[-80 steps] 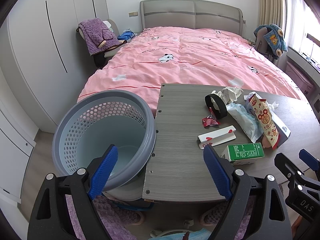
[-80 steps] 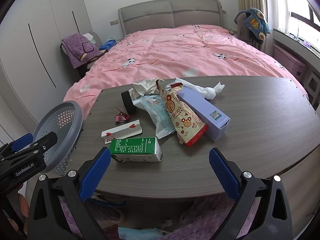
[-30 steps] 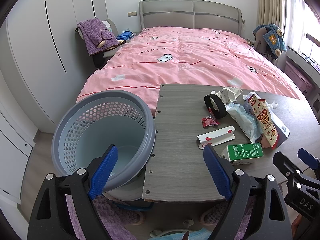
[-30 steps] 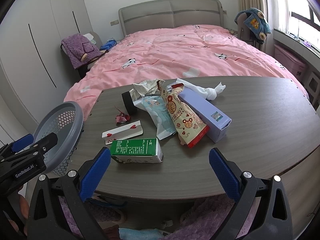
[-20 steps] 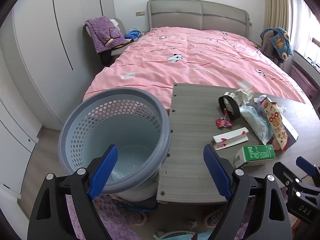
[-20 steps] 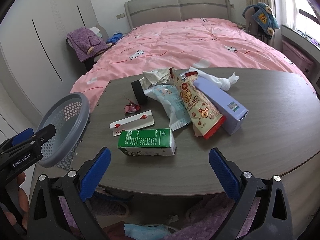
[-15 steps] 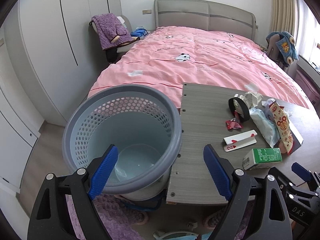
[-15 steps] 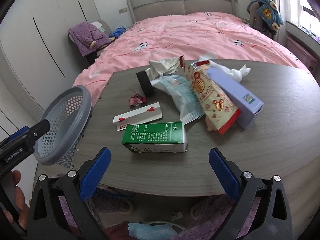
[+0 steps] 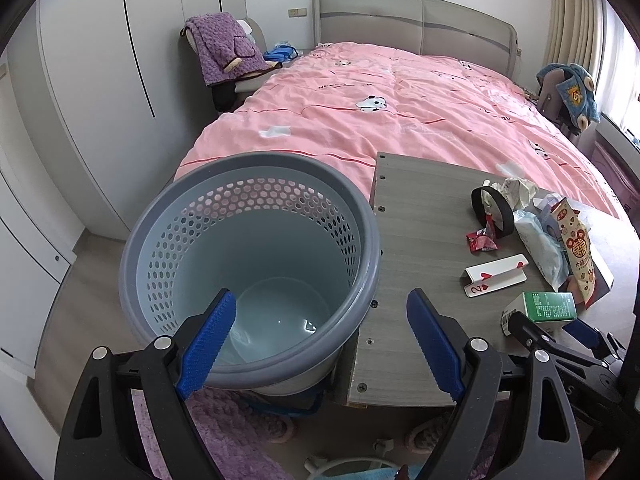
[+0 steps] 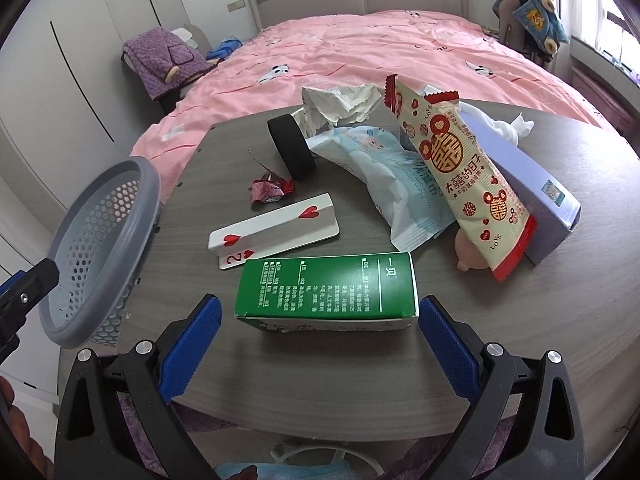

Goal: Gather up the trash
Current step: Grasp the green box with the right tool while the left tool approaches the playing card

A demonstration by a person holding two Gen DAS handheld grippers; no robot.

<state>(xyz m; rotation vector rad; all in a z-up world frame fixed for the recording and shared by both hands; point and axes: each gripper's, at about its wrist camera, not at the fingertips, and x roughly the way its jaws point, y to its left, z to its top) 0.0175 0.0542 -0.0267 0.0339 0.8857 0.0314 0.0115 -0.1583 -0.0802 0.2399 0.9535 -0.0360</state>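
My left gripper point(image 9: 320, 296) is open and empty, hovering over the near rim of an empty grey-blue perforated basket point(image 9: 160, 240) beside the table's left end. My right gripper point(image 10: 319, 308) is open, its blue fingers on either side of a green carton point(image 10: 328, 284) lying on the grey table point(image 10: 520, 320). Behind the carton lie a folded playing card point(image 10: 276, 228), a red candy wrapper point(image 10: 268, 190), a black tape roll point(image 10: 290, 148), crumpled paper point(image 10: 340, 104), a pale blue wipes pack point(image 10: 392, 184), a cream snack bag point(image 10: 460, 176) and a lavender box point(image 10: 532, 188).
A bed with a pink cover point(image 9: 400, 112) runs behind the table. A chair draped with a purple blanket point(image 9: 224, 48) stands by the white wardrobe point(image 9: 100, 80). A purple rug point(image 9: 224, 432) lies under the table's near edge. The basket point(image 10: 100, 248) touches the table's left edge.
The left gripper has swung left, so the basket now fills its view. The right gripper has moved forward and down, and the green carton now lies between its open fingers.
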